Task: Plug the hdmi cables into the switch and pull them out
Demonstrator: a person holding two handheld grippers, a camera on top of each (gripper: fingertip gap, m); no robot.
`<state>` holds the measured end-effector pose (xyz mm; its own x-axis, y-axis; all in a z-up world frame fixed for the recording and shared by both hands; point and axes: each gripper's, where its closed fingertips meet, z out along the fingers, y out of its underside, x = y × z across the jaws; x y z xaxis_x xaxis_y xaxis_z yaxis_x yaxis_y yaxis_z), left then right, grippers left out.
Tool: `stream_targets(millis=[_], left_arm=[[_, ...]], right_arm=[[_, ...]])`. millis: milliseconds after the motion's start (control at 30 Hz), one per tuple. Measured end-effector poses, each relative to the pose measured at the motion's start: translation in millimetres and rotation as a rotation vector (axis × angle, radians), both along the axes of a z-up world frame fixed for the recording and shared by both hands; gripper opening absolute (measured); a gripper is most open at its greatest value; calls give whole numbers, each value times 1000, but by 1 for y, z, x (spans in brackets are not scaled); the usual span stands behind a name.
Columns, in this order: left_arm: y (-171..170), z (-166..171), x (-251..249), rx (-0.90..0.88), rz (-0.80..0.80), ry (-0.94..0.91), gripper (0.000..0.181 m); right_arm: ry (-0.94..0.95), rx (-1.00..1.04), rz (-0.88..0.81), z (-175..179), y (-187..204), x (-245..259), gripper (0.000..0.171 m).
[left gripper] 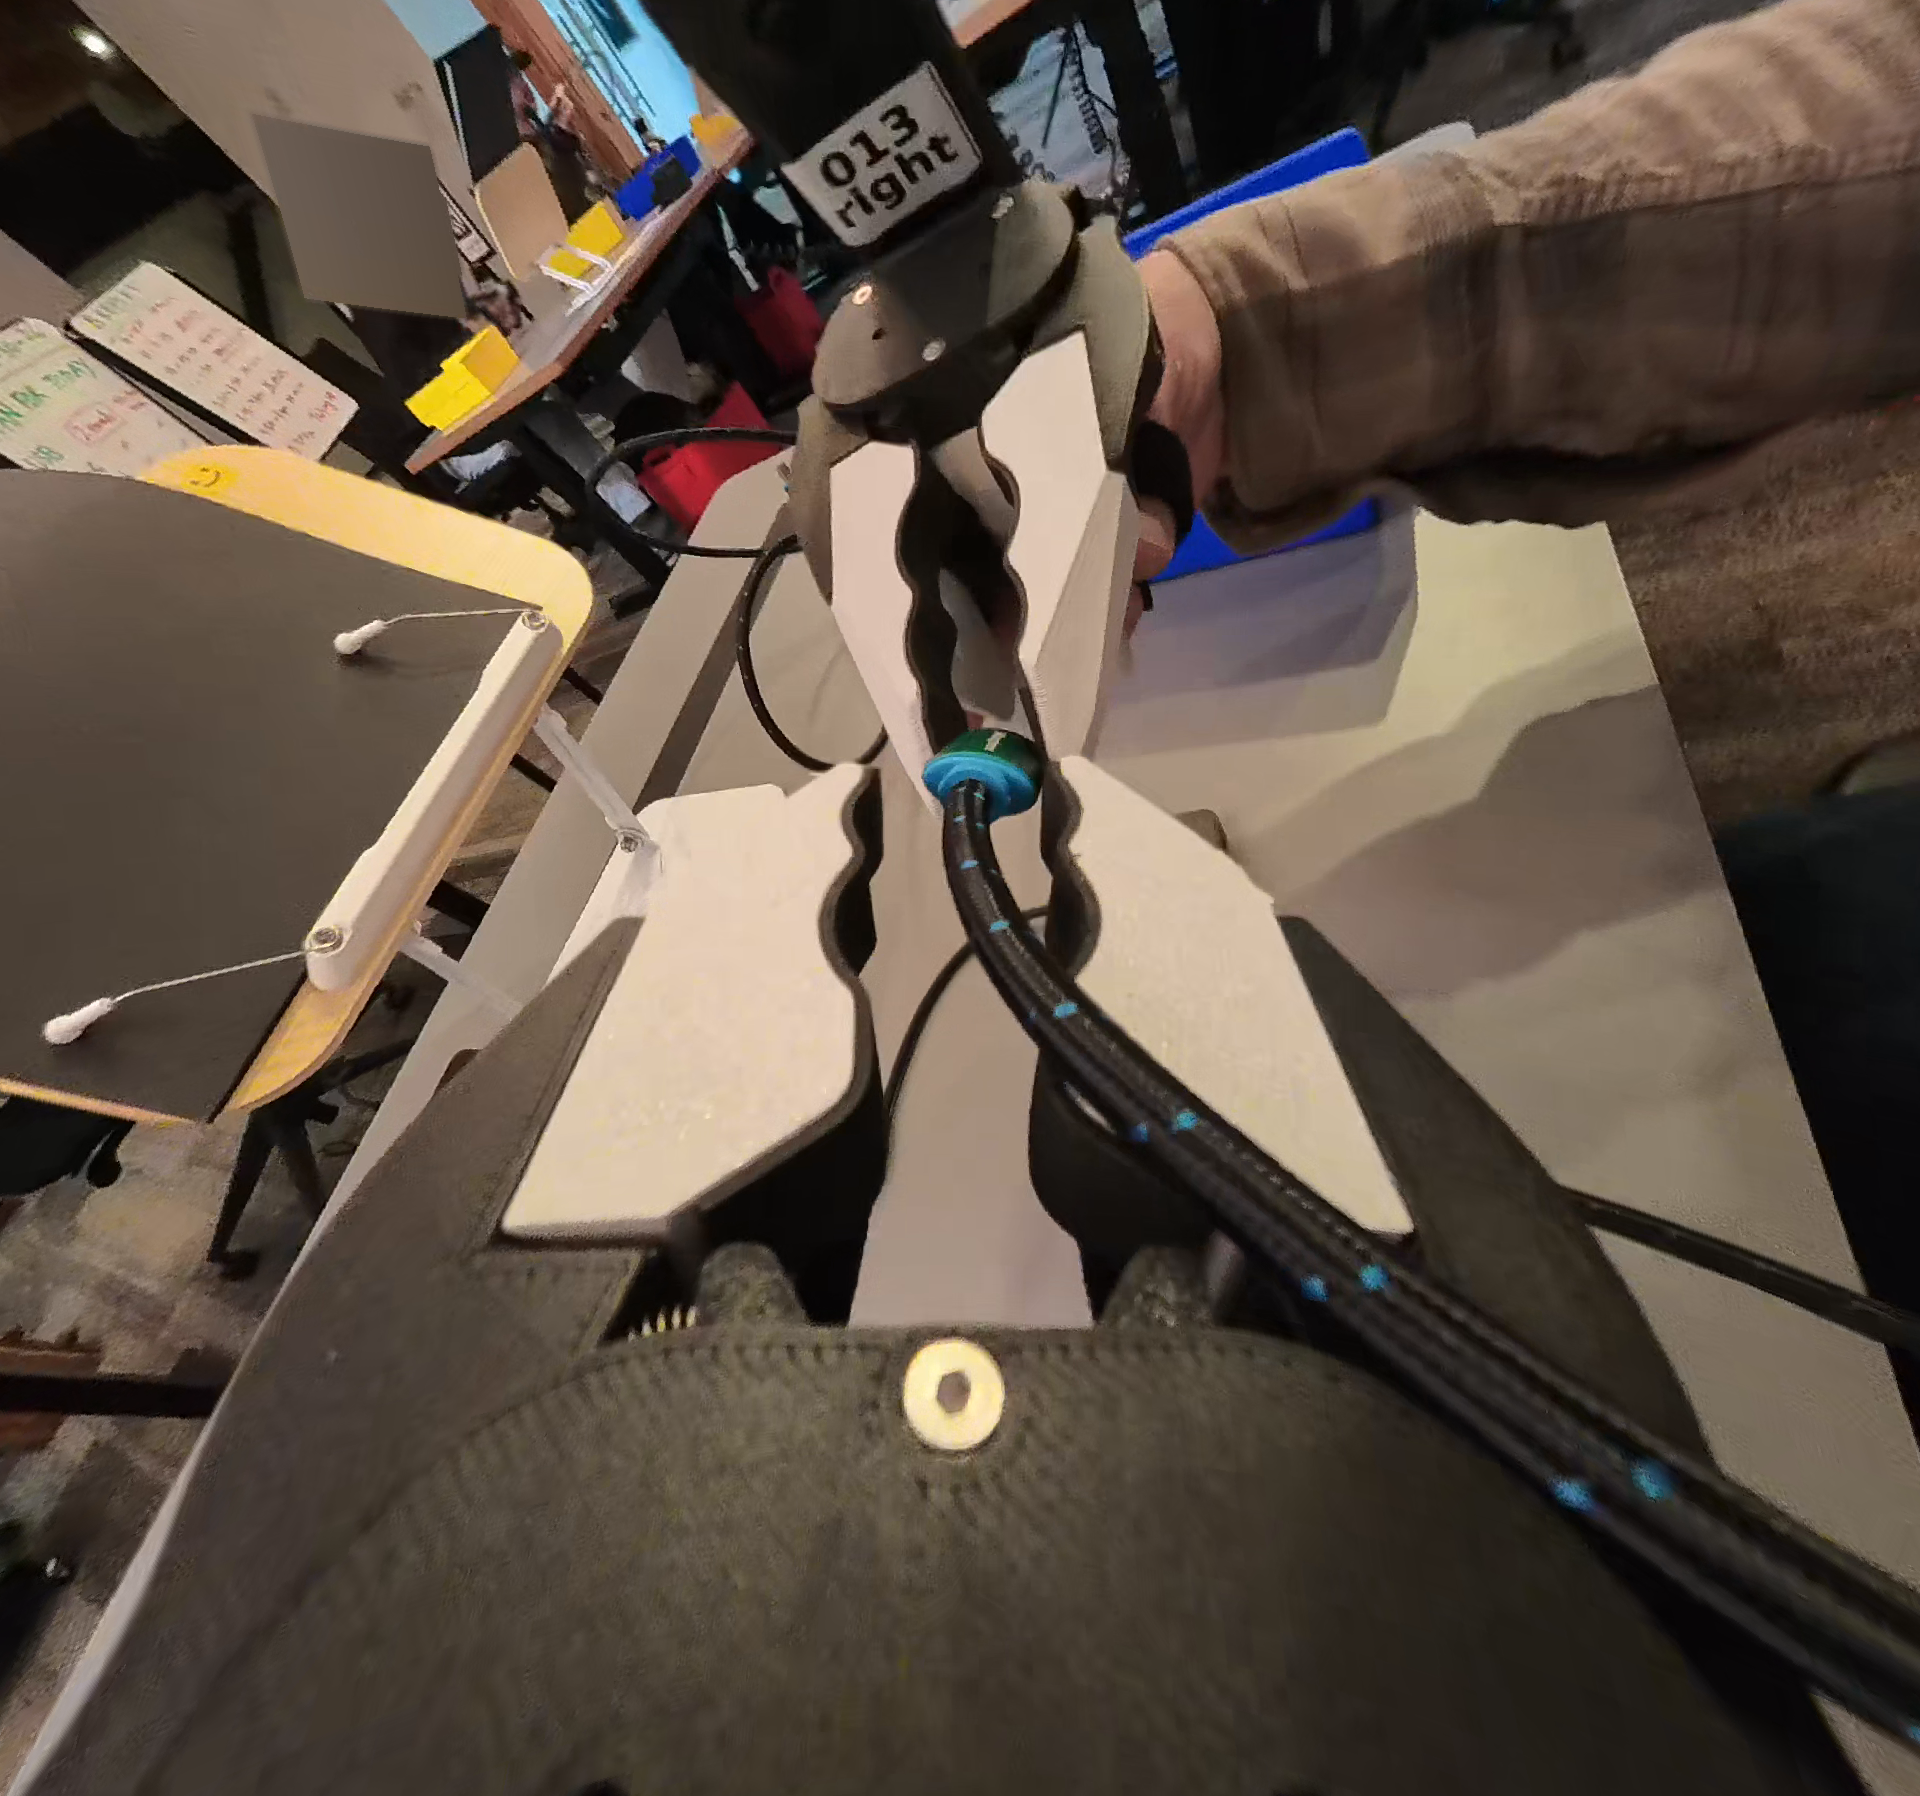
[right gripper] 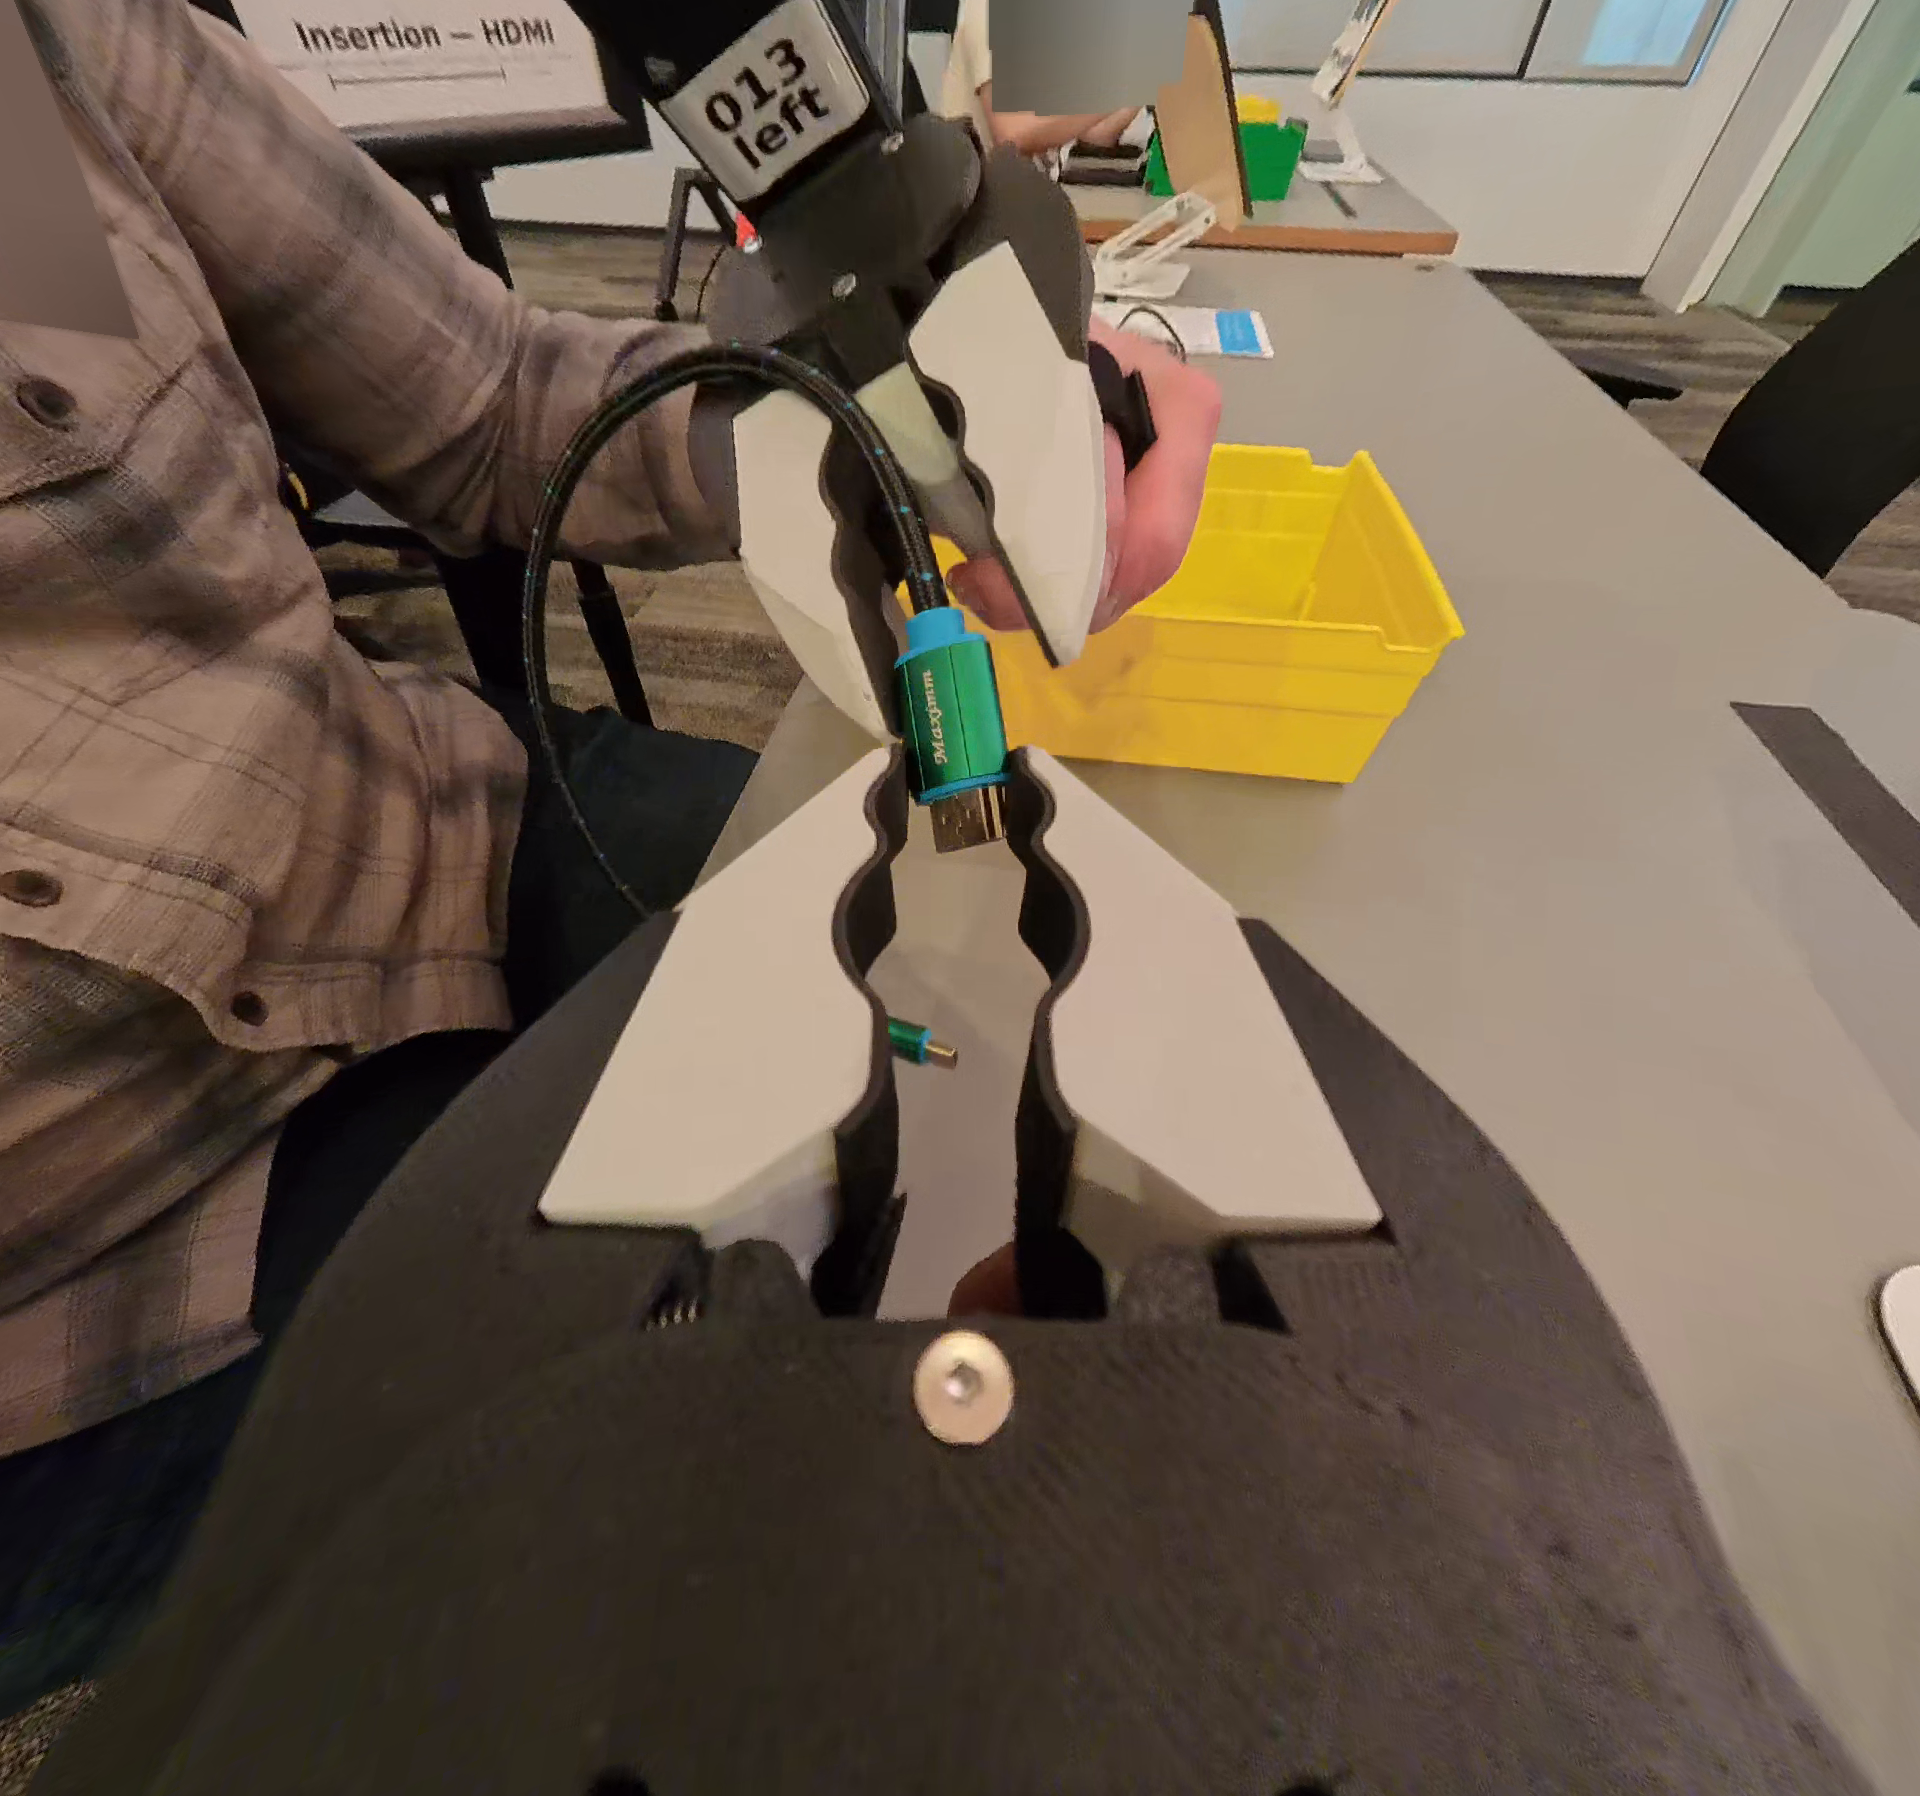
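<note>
Green metal-shelled HDMI plug [right gripper: 951, 728] with a blue collar and black braided cable [right gripper: 582, 520] hangs in mid-air above the grey table [right gripper: 1455, 915], its gold tip between the right gripper's [right gripper: 956, 790] parted fingertips, while the left gripper [right gripper: 966, 645] above it appears to pinch the cable just behind the collar, though I cannot tell how firmly. Judged a hand-over or regrip before insertion: the right gripper should close squarely on the shell. No switch is visible; a yellow plastic bin [right gripper: 1299, 666] stands beyond the plug, a second green plug [right gripper: 920, 1042] lies beneath, and open table lies right of the plug.
</note>
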<state>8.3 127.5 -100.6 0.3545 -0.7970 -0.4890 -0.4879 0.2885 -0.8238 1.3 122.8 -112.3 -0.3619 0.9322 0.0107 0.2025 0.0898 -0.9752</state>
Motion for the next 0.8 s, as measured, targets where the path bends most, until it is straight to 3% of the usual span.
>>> stream_targets(millis=[400,800], left_arm=[[-12,-14,5,110,-42,183,21],[1,5,0,9,17,-47,20]], right_arm=[[-105,-15,54,-14,-9,4,16],[8,-29,-33,4,8,7,25]])
